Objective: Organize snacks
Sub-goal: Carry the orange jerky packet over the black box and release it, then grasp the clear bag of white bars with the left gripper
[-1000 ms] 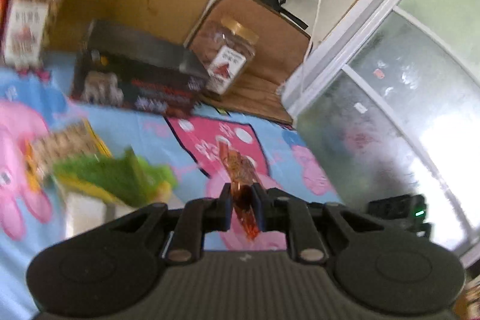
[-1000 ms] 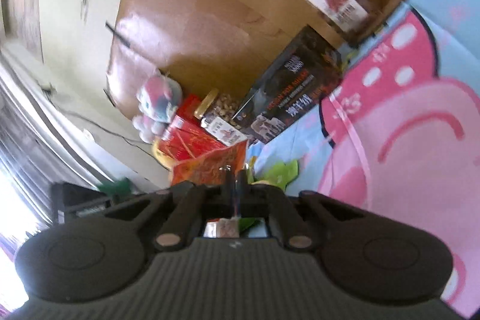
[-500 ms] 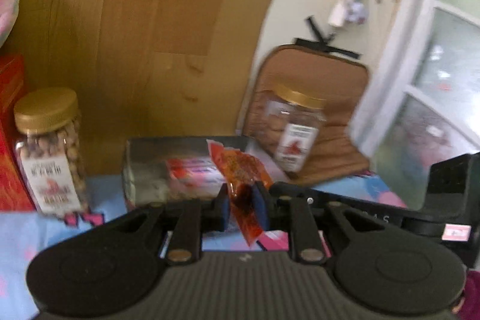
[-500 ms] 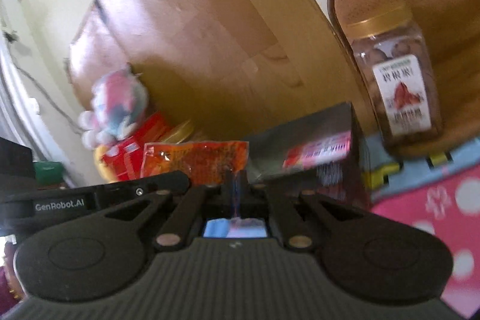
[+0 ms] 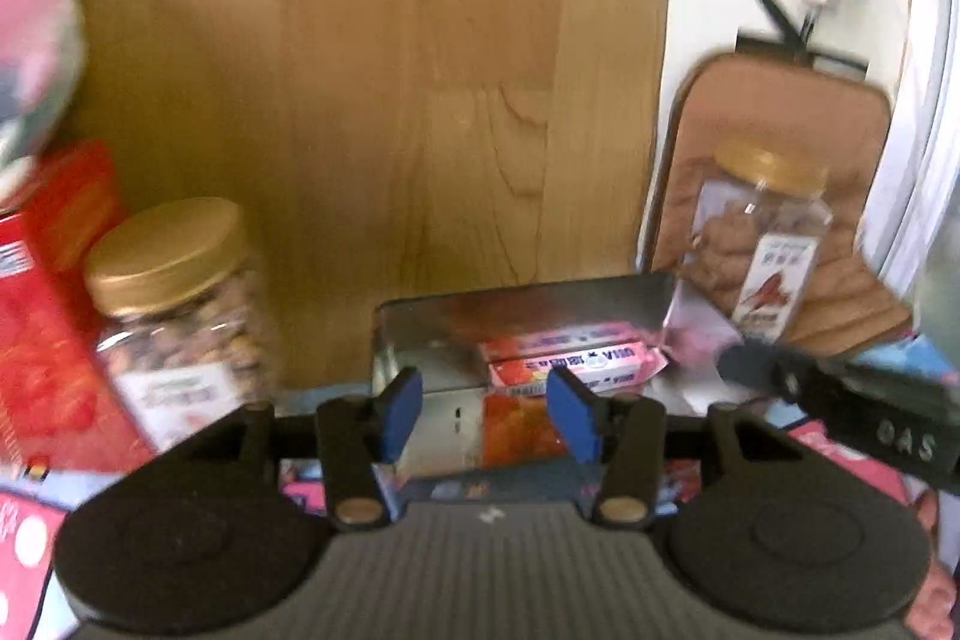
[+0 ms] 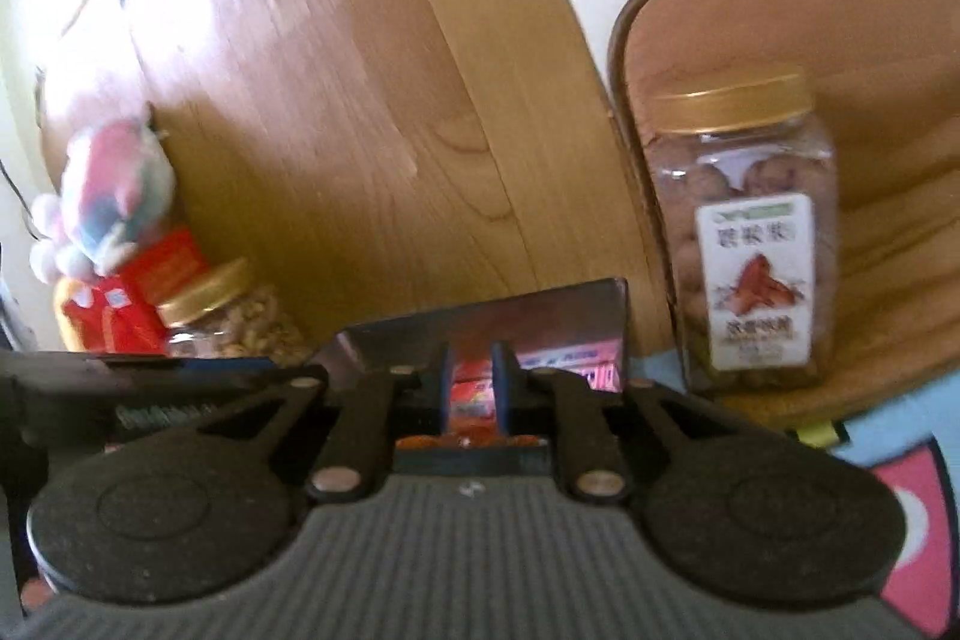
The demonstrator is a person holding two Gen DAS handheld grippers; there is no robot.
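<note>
Both grippers hang over the open box (image 5: 522, 310), the left gripper (image 5: 491, 415) wide and empty above an orange packet (image 5: 516, 427) inside, the right gripper (image 6: 471, 388) narrow with nothing clearly held; drop seems done, so next both should withdraw.

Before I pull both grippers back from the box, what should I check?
1. Left gripper open: ok, jaws wide, nothing between the pads.
2. Orange packet inside the box: ok, in front of the pink carton.
3. Right gripper open: cannot tell, narrow gap, orange right below it.
4. Left jar upright, beside the box: ok.
5. Right jar upright: ok.
</note>
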